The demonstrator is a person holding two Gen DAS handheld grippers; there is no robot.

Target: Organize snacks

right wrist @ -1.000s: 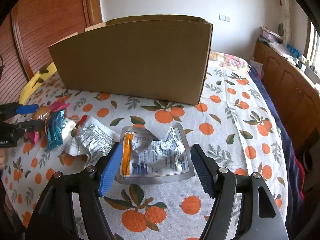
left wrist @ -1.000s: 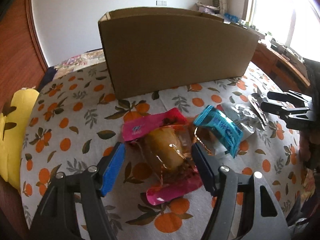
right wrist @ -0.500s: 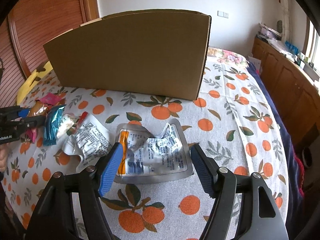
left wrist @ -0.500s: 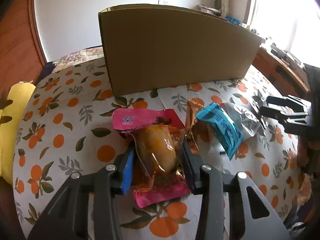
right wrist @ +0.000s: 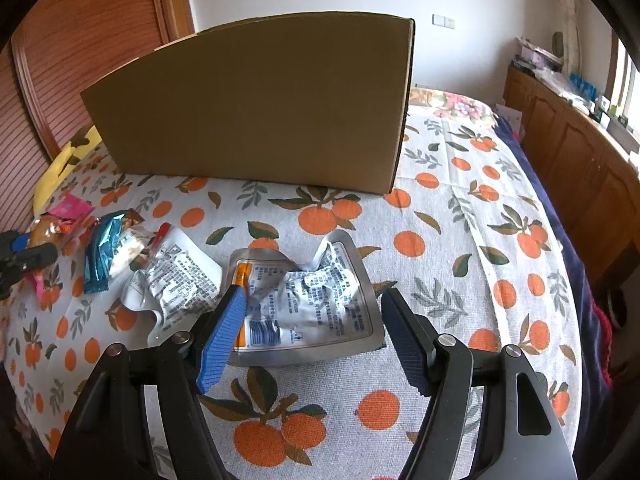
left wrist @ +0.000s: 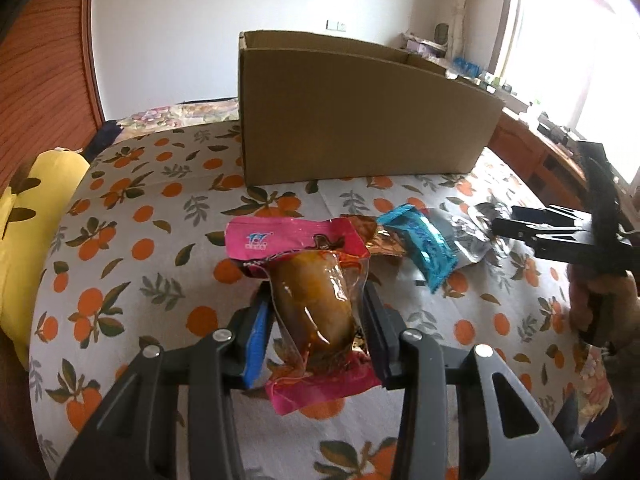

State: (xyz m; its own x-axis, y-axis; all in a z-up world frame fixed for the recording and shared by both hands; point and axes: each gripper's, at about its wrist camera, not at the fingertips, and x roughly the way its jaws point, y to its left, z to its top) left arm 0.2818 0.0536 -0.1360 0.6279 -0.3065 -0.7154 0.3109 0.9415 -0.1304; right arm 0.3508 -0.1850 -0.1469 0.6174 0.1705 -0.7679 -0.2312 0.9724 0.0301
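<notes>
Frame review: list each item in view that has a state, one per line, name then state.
Left tool: shut on the pink snack pack.
Pink snack pack: gripped, clear window up.
Right tool: open, astride the silver pouch.
Silver pouch: crumpled, lying flat, not gripped.
White pouch: crumpled, on the cloth.
Blue wrapper: sealed, lying loose.
Cardboard box: upright, top open.

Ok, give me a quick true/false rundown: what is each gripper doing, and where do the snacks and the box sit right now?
1. The left gripper is clamped on the pink snack pack. True.
2. The right gripper is shut on the silver pouch. False: its jaws stand open around it.
3. The cardboard box lies on its side. False: it stands upright behind the snacks.
4. The blue packet lies on the orange-print cloth. True.
</notes>
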